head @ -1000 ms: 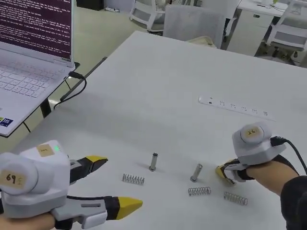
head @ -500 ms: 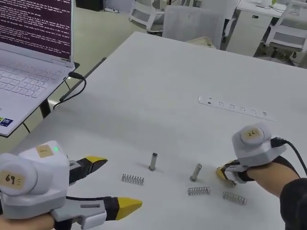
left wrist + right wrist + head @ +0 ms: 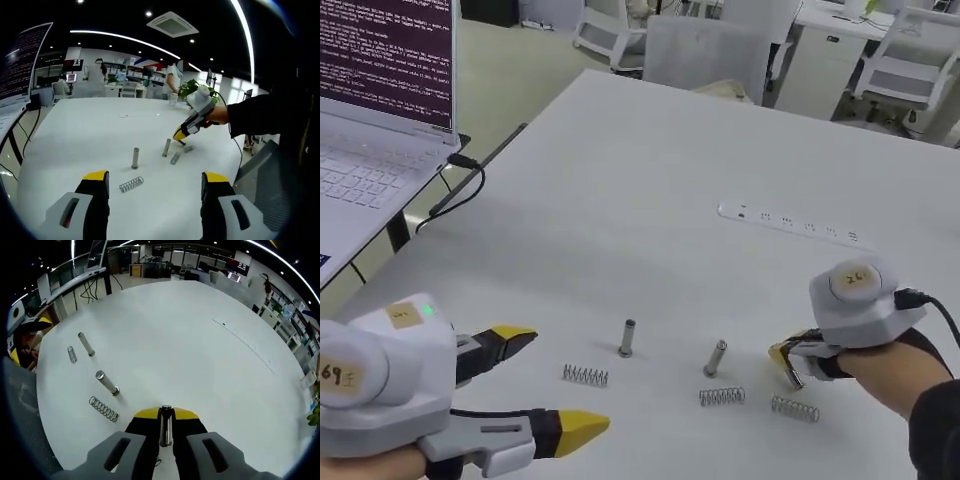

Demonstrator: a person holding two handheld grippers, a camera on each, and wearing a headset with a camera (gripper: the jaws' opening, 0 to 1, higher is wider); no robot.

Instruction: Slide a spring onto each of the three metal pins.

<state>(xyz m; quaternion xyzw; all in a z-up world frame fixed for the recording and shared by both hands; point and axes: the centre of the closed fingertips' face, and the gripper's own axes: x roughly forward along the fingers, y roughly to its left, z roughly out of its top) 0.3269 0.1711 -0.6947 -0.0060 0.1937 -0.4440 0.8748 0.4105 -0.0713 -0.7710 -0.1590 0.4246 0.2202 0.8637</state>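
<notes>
The right gripper (image 3: 165,414) was clamped on 1 pin (image 3: 164,430), likely to steady it for threading, while the left gripper (image 3: 155,176) hovered, jaws apart, near 2 standing pins (image 3: 626,337) and 3 loose springs (image 3: 584,375) on the table (image 3: 650,180).

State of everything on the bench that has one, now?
Yellow-tipped left hand-held gripper: open, empty.
Yellow-tipped right hand-held gripper: shut on a silver metal pin.
Two other silver metal pins: standing, bare.
Three wire coil springs: lying loose, none on a pin.
White laptop: open, screen lit.
</notes>
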